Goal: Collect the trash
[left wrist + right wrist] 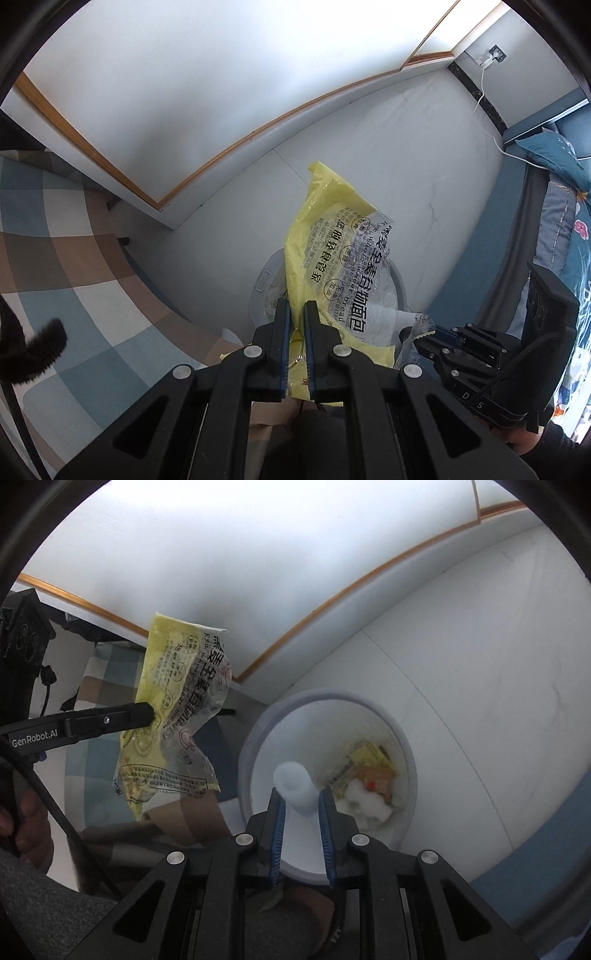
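**Over the bin, two pieces to drop**

Down on the white floor (pixel 461 657), by the wall, stands our round bin (pixel 408 753). It is the biggest thing here, and it is open at the top. Some trash (pixel 369 775) already lies at the bottom: a yellow pack and white bits.

Next is the big yellow wrapper (pixel 332 258). Our left gripper (pixel 297 314) has its jaws pressed together on it, pinching the lower part. The wrapper sticks up tall and floppy. From the right camera it hangs beside the bin, not over it.

Smallest is the white tube (pixel 295 786). It sits between the jaws of our right gripper (pixel 301 801), right over the bin's mouth. The jaws are only a little apart. We cannot tell if the pads are pressing on the tube or have let go of it.

To do this step well, we think we should keep the right gripper over the middle of the bin and spread its jaws wide, so the tube falls straight in. Then we bring the wrapper across until it hangs over the hole. It is light and wide, so we should lower it well inside before we let go, or it may catch on the rim.
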The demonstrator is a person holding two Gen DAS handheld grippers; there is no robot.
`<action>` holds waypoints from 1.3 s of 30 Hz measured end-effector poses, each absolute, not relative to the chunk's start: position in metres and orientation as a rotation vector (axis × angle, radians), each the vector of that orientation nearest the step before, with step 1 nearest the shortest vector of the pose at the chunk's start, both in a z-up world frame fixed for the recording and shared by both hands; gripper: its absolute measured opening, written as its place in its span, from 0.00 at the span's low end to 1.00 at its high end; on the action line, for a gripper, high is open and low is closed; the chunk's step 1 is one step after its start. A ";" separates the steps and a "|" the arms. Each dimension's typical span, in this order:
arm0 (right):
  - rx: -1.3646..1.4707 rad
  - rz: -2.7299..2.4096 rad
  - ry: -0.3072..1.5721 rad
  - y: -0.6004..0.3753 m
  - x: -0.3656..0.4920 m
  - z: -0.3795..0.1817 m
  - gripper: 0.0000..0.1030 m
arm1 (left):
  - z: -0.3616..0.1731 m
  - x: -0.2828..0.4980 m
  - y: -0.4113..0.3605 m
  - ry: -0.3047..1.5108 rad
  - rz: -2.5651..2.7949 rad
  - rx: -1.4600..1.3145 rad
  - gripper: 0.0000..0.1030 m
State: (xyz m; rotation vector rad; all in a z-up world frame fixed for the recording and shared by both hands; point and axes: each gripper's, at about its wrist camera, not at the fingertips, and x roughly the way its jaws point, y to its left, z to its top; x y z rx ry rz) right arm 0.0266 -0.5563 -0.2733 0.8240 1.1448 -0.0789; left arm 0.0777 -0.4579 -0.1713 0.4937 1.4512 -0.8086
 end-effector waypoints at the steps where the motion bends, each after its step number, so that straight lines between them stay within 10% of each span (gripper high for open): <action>1: 0.837 -0.073 1.162 -0.556 0.026 -0.276 0.20 | -0.172 0.078 -0.459 1.453 -0.807 0.488 0.04; 20: 0.849 -0.149 1.199 -0.565 0.010 -0.267 0.54 | -0.211 0.064 -0.476 1.547 -0.802 0.661 0.08; 33: 0.859 -0.196 1.166 -0.575 0.005 -0.261 0.60 | -0.237 0.055 -0.469 1.612 -0.786 0.791 0.13; 39: 0.864 -0.189 1.172 -0.578 0.001 -0.263 0.64 | -0.228 0.064 -0.460 1.573 -0.783 0.711 0.54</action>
